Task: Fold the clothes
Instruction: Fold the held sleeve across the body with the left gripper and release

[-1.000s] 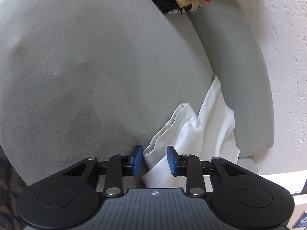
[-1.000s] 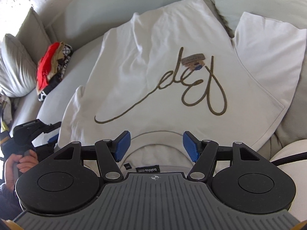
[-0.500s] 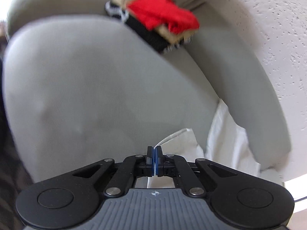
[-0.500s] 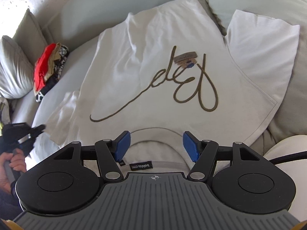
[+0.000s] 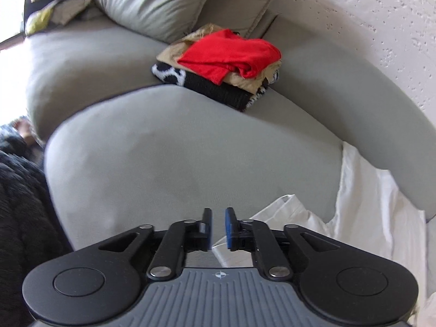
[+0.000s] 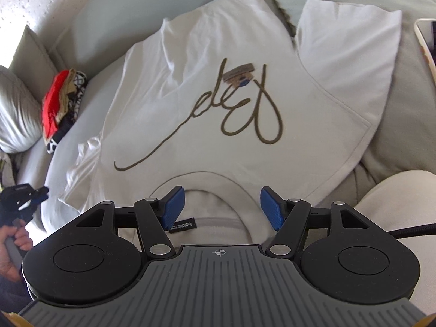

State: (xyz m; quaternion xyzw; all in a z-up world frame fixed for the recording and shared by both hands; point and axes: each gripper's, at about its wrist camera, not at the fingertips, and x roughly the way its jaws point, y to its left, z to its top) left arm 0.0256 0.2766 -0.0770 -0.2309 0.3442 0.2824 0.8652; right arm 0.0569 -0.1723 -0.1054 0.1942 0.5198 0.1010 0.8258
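A white T-shirt (image 6: 207, 87) with a brown script print lies spread face up on the grey sofa (image 5: 177, 158), collar toward me. My right gripper (image 6: 222, 208) hovers open over the collar, blue pads wide apart with nothing between them. My left gripper (image 5: 218, 229) has its pads parted by a narrow gap that holds nothing. It sits just left of the shirt's crumpled white sleeve (image 5: 368, 212). In the right wrist view the left gripper (image 6: 24, 194) is held by a hand at the far left, apart from that sleeve (image 6: 81, 163).
A stack of folded clothes (image 5: 226, 62), red on top, sits on the sofa seat further left; the stack (image 6: 60, 109) also shows in the right view. Grey cushions (image 5: 163, 0) lean behind it. A phone (image 6: 427, 46) lies at the right edge. Dark fuzzy fabric (image 5: 19, 204) borders the sofa front.
The left gripper closed at the sleeve edge, then parted slightly and tilted up and away, bringing the clothes stack into view. The right gripper stayed open over the collar, shifting only slightly.
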